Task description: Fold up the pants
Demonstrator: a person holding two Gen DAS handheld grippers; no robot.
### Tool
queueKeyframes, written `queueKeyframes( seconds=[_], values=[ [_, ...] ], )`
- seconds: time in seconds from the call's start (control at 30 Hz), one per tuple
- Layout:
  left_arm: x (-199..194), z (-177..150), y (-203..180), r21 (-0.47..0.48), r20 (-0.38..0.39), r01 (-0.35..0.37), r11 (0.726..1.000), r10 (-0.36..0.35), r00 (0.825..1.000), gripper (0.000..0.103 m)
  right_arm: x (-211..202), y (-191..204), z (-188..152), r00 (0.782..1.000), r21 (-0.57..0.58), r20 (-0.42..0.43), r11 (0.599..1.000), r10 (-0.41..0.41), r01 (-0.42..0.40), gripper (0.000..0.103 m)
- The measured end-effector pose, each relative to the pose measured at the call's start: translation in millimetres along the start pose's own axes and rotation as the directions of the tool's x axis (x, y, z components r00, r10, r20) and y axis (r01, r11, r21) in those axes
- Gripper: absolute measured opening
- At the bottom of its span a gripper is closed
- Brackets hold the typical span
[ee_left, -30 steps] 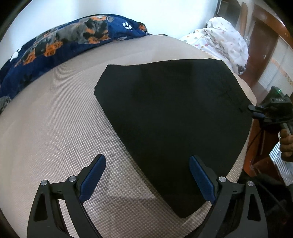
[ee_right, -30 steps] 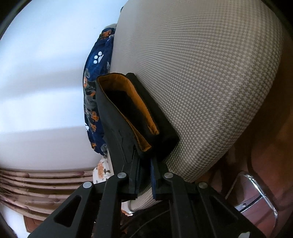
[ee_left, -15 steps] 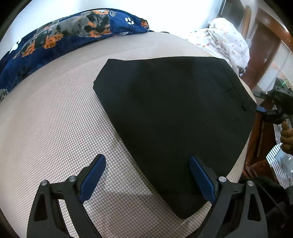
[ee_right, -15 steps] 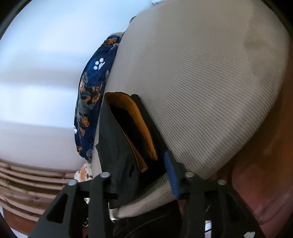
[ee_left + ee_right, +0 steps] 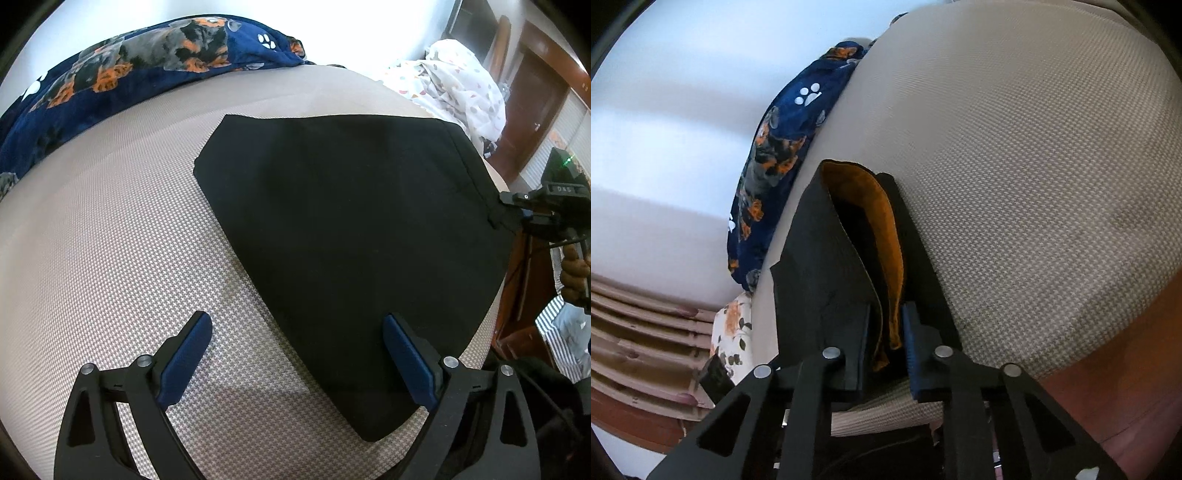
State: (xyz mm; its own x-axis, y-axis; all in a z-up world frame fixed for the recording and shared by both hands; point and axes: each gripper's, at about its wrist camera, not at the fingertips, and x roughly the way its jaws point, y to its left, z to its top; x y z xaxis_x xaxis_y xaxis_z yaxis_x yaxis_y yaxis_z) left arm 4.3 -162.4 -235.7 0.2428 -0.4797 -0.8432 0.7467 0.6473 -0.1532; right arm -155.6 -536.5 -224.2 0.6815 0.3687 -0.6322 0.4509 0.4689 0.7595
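**Waistband pinched, other hand waiting: fold looks partway done**

So the black pants are lying flat on the beige bed, already doubled over into a wedge shape, with the narrow end pointing down toward the near edge. The left gripper hangs low over that near end with its fingers spread wide, one blue pad over bare mattress and the other over the cloth. It isn't touching anything as far as I can see.

The right gripper is at the far side, at the bed's edge, with its fingers closed onto the waistband, and you can see the orange lining gaping open just past the pads. From the left view you can spot it biting the corner of the waist.

My guess: this is the setup for the next fold. The left one probably needs to drop and pinch the near end, then both carry cloth across evenly. The waistband layers are gaping, so they might slip apart.

Blue dog-print blanket sits along the back, well clear.
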Motion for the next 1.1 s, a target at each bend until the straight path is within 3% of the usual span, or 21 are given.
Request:
queueKeyframes(
  seconds=[0.1,0.23,0.37,0.57,0.87,1.1],
  values=[
    [-1.5,-0.8,0.9,-0.005,0.002,0.006,1.0,-0.006,1.0,0.094,4.5,-5.6,-0.8,0.998,-0.018,-0.01,0.998,-0.056,0.056,0.014],
    [-3.8,0.0,5.7,-0.018,0.007,0.016,1.0,-0.015,1.0,0.094,7.1,-8.3,-0.9,0.998,-0.024,-0.009,0.998,-0.056,0.056,0.014],
    [-3.5,0.8,10.7,-0.04,0.007,0.03,0.999,-0.029,1.0,0.094,6.4,-7.3,1.6,0.999,-0.028,-0.009,0.998,-0.053,0.053,0.02],
    [-3.5,1.9,8.5,-0.021,0.009,0.014,1.0,-0.014,1.0,0.094,8.5,6.6,5.8,0.989,-0.116,0.012,0.983,-0.145,0.146,0.031],
    [-3.9,6.0,-7.9,0.054,0.015,-0.047,0.997,0.047,0.999,0.094,24.7,5.9,17.9,0.989,-0.143,-0.045,0.981,-0.139,0.131,0.04],
    [-1.6,9.6,-9.0,0.071,0.012,-0.056,0.996,0.056,0.998,0.094,35.4,16.1,23.8,0.986,-0.19,-0.086,0.974,-0.14,0.122,0.049]
  ],
)
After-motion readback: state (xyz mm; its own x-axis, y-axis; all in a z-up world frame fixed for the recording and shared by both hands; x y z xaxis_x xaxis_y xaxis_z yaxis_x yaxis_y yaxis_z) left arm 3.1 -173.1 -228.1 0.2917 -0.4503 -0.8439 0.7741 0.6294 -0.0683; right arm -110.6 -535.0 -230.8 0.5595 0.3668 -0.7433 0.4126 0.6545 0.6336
